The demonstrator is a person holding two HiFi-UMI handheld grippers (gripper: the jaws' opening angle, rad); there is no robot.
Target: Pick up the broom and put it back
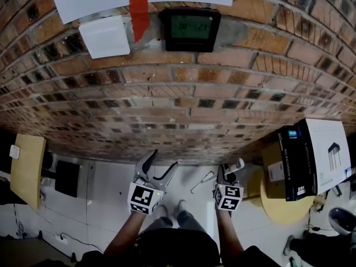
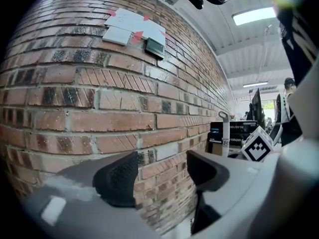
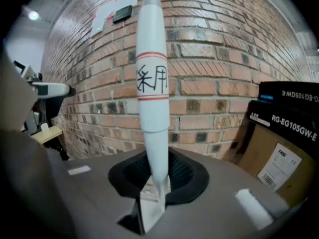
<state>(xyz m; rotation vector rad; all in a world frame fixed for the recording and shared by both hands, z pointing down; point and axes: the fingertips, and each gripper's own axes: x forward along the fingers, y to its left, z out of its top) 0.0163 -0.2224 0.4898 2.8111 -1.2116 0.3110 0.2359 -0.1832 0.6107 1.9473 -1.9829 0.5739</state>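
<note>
Already grasped and probably lifted, judging by the right gripper (image 3: pixel 158 176) clamped on the white broom handle (image 3: pixel 151 83) rising toward 12 o'clock before the brick wall (image 3: pixel 214 59), left gripper (image 2: pixel 162 171) at its 9 o'clock gaping, empty; yet to be put back.

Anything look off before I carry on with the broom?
Nothing stands out. The right claw is shut on the broom handle, which sits straight in the grip near the brick wall; the left claw is open and empty.
</note>
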